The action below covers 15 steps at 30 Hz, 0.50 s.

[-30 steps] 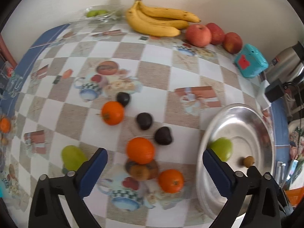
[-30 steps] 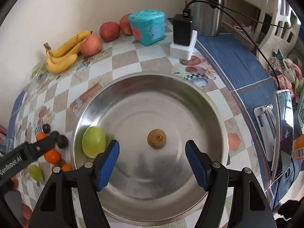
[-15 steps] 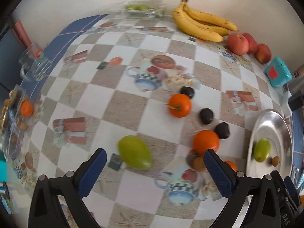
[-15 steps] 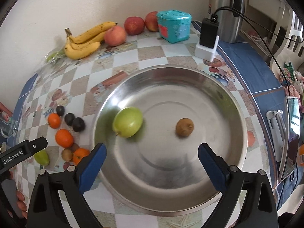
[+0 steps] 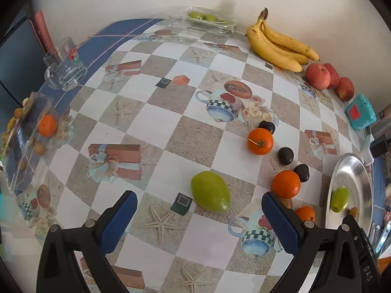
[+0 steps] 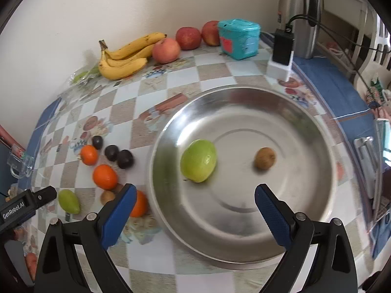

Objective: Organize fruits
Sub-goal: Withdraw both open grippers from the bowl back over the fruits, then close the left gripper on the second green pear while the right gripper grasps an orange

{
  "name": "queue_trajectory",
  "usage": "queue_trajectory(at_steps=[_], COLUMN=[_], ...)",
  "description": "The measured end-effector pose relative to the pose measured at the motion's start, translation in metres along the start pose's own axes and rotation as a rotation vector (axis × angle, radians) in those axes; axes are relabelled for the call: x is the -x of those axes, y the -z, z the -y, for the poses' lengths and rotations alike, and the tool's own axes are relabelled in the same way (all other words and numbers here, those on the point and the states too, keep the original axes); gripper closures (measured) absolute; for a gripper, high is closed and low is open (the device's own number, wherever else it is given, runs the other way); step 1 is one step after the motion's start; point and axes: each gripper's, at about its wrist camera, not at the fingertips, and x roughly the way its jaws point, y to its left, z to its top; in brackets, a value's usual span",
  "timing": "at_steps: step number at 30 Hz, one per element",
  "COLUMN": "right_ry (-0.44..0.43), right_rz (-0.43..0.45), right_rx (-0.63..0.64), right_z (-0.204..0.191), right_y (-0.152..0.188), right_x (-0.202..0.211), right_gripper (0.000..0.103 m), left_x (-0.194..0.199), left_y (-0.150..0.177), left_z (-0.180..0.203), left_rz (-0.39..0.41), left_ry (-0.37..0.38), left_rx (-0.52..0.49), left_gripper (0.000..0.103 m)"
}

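Steel tray (image 6: 244, 251) at right holding one green fruit (image 6: 198, 160) and a brown one (image 6: 265, 158). Second green fruit (image 5: 210, 191) on tabletop (image 5: 195, 141), centred for left gripper (image 5: 199, 216). Right gripper (image 6: 194, 210) above tray; both jaws wide, empty.

Left claw (image 5: 198, 216) now swings left over the table (image 5: 195, 141), off the metal tray (image 5: 352, 180); loose green mango (image 5: 210, 191) sits between its wide-open jaws vs. at the left edge 1 s ago. Right claw (image 6: 194, 206) backs away from tray, jaws wider; green fruit in tray (image 6: 198, 160) and small brown fruit (image 6: 265, 158) now lie ahead of the tips, not between them.
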Motion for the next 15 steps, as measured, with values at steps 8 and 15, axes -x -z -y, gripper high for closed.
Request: queue_trajectory(at_steps=[8, 15], right_ry=[-0.073, -0.177], right_rz=[-0.017, -0.009], right_rx=[0.014, 0.086], right_z=[-0.034, -0.067], right_y=[0.004, 0.004], right_x=[-0.010, -0.012], right_gripper=[0.006, 0.006], left_x=[-0.001, 0.000], left_y=[-0.011, -0.018], left_z=[-0.034, -0.054], left_rz=[-0.003, 0.011], left_ry=[0.027, 0.029], left_rx=[0.112, 0.167], left_gripper=[0.000, 0.000])
